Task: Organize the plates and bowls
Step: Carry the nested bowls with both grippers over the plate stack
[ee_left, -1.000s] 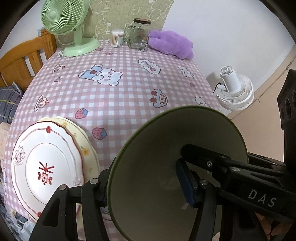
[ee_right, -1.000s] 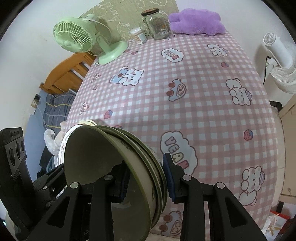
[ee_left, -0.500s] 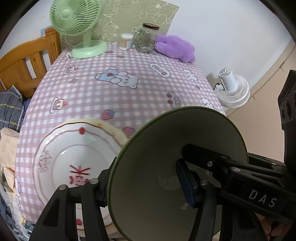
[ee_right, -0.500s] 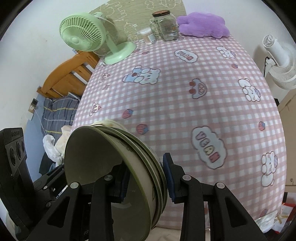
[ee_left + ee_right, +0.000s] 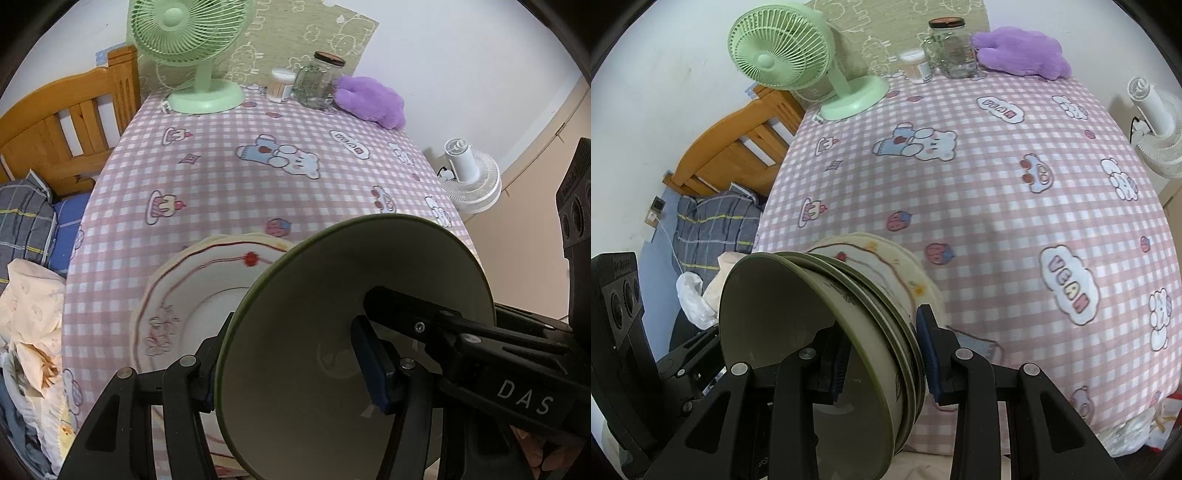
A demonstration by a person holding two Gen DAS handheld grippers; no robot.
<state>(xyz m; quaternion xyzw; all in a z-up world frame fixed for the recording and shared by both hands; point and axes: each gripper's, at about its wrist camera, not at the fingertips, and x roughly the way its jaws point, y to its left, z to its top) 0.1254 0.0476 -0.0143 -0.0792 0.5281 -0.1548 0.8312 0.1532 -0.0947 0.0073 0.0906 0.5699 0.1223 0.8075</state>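
The letters "DAS" are printed on the black right gripper (image 5: 373,354), which is clamped on the stacked olive-green ceramic bowls (image 5: 332,332). The same stack is clamped by the left gripper (image 5: 288,369). "VEAN" is read on the pink checked tablecloth (image 5: 960,192).

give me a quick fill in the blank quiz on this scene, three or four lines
1. Both grippers are clamped on a stack of green ____.
2. The plates lying on the table carry a ____ rim line.
3. At the far edge, the glass jar stands between the cotton swab tub and a ____ plush toy.
4. The desk fan on the table is ____ in colour.

Missing words: bowls; red; purple; green
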